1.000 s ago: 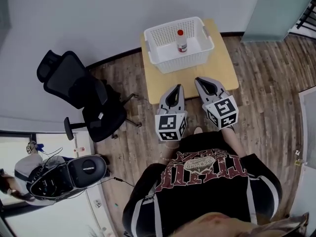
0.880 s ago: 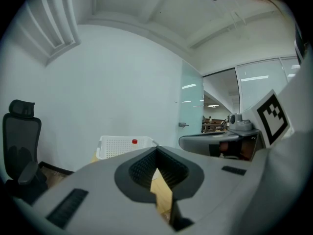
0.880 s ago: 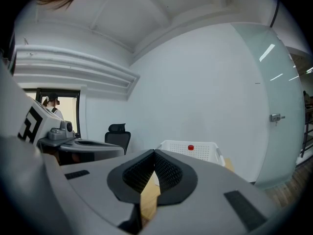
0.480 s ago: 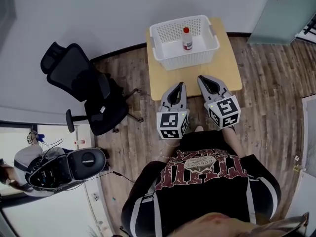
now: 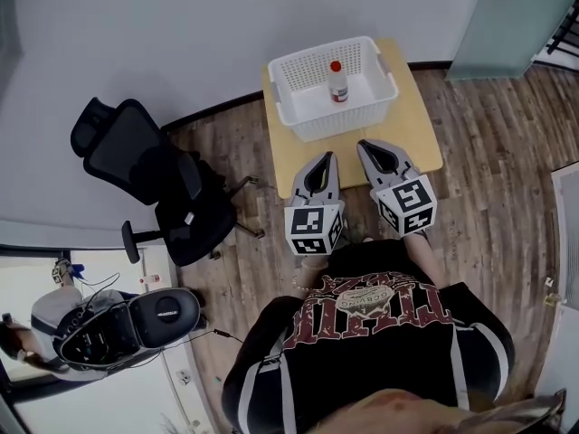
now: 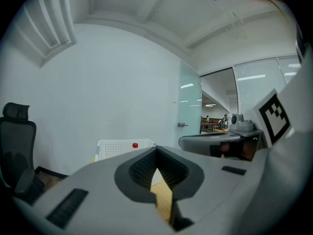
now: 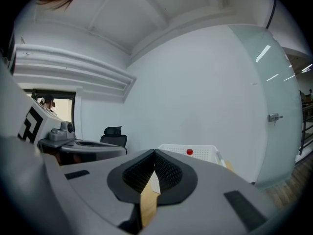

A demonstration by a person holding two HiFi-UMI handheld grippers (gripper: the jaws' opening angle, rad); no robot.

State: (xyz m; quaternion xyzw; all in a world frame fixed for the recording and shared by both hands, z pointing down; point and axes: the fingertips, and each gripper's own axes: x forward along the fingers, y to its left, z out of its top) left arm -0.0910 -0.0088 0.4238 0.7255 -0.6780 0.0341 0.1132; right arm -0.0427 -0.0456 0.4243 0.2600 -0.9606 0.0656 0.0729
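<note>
counter (image 5: 409, 132): small, pale wood, stands on plank floor (image 5: 493, 152) | on it: white basket (image 5: 336, 118), far half, toward wall (image 5: 181, 34)

A basket (image 5: 312, 127) sits on the far half of a table (image 5: 412, 125), with a bottle (image 5: 336, 81) standing inside it. The left gripper (image 5: 324, 156) and right gripper (image 5: 366, 145) hover side by side over the table's near edge, well short of the basket. An office chair (image 5: 145, 174) stands left of the table, and a door (image 5: 507, 16) lies beyond the table's far right corner.
</note>
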